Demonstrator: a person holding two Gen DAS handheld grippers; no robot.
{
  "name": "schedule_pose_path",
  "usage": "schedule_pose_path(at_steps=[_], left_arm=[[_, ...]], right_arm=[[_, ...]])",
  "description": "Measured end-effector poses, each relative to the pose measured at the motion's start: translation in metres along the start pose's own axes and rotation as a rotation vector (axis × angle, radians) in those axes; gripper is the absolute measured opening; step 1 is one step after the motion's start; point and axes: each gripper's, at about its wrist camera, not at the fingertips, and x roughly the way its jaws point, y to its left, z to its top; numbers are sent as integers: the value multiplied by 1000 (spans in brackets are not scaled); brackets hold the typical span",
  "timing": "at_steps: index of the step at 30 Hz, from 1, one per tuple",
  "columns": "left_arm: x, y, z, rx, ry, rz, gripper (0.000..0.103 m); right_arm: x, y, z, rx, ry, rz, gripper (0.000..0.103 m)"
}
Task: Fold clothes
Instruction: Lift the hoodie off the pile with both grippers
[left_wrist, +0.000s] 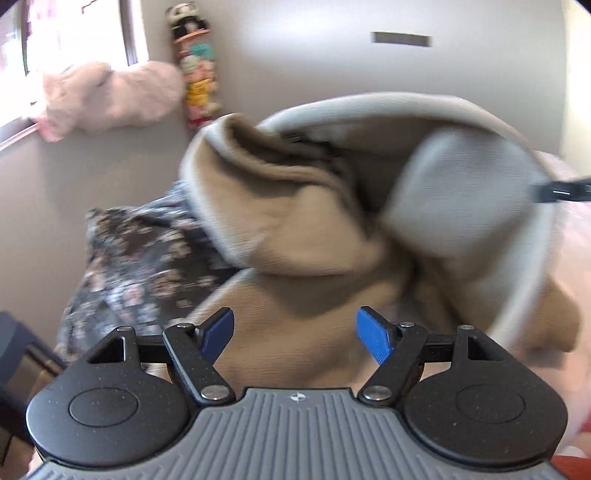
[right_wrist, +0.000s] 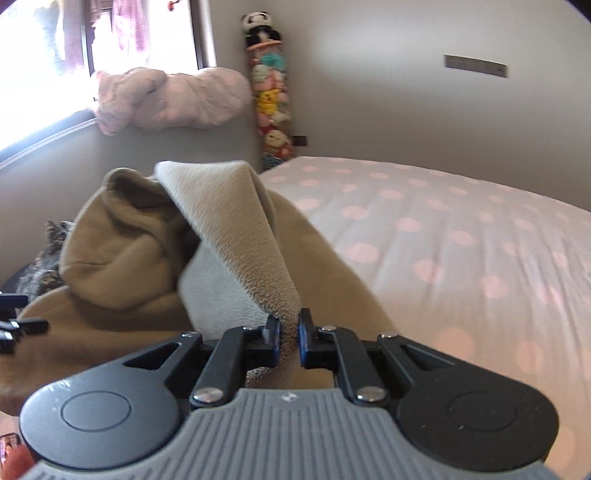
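Note:
A tan fleece-lined garment (left_wrist: 295, 229) is bunched and lifted over the bed; its pale lining (right_wrist: 236, 229) shows. My right gripper (right_wrist: 288, 332) is shut on an edge of the garment and holds it up. Its tip shows at the right edge of the left wrist view (left_wrist: 561, 192). My left gripper (left_wrist: 295, 332) is open and empty, its blue pads (left_wrist: 373, 336) just above the tan cloth. Part of it shows at the left of the right wrist view (right_wrist: 18, 325).
The bed has a pink polka-dot cover (right_wrist: 443, 240). A dark floral cloth (left_wrist: 140, 258) lies at the left. A pink blanket (right_wrist: 170, 99) sits on the sill by the window. A column of plush toys (right_wrist: 269, 92) stands in the corner.

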Motion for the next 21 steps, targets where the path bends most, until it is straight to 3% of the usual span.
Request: schedule_pose_path(at_steps=[3, 8, 10, 12, 14, 21], left_arm=[[8, 16, 3, -18, 10, 36, 73], [25, 33, 3, -64, 72, 24, 71], [21, 30, 4, -69, 63, 35, 61], [16, 28, 5, -77, 49, 47, 31], [14, 30, 6, -107, 43, 28, 19], [-7, 23, 11, -181, 23, -33, 6]], right_arm=[[-9, -31, -9, 19, 13, -56, 10], [-20, -64, -21, 61, 10, -126, 10], [-33, -76, -20, 55, -31, -181, 10], [-46, -90, -14, 47, -72, -240, 9], [-61, -109, -8, 51, -108, -304, 9], [-129, -192, 4, 105, -212, -570, 8]])
